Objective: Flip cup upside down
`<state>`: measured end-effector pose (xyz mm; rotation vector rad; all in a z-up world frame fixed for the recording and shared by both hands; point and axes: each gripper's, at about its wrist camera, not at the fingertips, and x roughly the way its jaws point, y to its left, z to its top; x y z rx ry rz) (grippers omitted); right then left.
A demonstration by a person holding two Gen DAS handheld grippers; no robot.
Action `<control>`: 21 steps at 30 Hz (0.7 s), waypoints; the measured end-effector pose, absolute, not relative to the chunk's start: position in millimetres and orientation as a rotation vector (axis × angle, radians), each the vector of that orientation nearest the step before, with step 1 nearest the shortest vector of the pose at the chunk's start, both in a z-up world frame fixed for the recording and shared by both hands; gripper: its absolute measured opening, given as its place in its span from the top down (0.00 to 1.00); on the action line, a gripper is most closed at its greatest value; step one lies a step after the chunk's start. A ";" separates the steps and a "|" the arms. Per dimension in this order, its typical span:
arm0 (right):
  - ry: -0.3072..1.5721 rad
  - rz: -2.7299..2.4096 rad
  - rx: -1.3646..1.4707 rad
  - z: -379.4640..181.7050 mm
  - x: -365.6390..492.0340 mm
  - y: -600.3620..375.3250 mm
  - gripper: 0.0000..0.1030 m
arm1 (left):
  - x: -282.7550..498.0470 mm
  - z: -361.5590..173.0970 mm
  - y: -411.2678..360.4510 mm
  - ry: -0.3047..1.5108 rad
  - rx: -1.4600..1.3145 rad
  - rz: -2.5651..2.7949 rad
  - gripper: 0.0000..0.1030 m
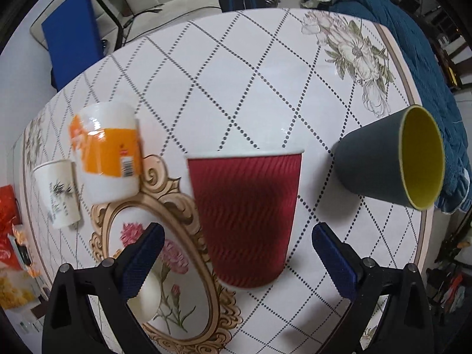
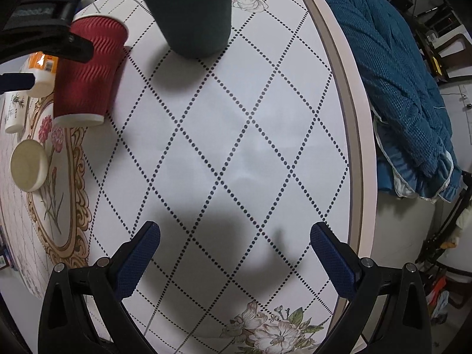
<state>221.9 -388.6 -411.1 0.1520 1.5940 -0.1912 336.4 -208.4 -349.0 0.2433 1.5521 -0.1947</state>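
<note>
A red ribbed paper cup (image 1: pixel 246 215) stands upright on the table, mouth up, white rim on top. My left gripper (image 1: pixel 236 236) is open; its blue fingers stand on either side of the cup's lower half, apart from it. The red cup also shows in the right wrist view (image 2: pixel 88 70), with the left gripper's black body beside it. My right gripper (image 2: pixel 234 234) is open and empty above bare tablecloth. A grey cup with a yellow inside (image 1: pixel 392 159) stands upright to the right of the red cup, also in the right wrist view (image 2: pixel 191 11).
A white-and-orange mug (image 1: pixel 107 153) and a small white cup with a plant print (image 1: pixel 59 194) stand at the left. A small cream bowl (image 2: pixel 29 165) sits on the gold-framed flower print. A blue quilt (image 2: pixel 398 88) lies past the table's edge (image 2: pixel 358 147).
</note>
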 end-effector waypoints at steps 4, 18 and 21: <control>1.599 -0.195 0.147 -415.4 224.6 -391.9 0.00 | 341.7 -364.3 -211.9 1.572 0.262 -0.207 0.00; 1.610 -0.197 0.148 -426.4 231.7 -386.6 0.00 | 348.9 -404.8 -208.7 1.604 0.263 -0.248 0.28; 1.615 -0.202 0.156 -427.8 232.4 -389.6 0.00 | 349.9 -402.7 -204.8 1.574 0.274 -0.246 0.28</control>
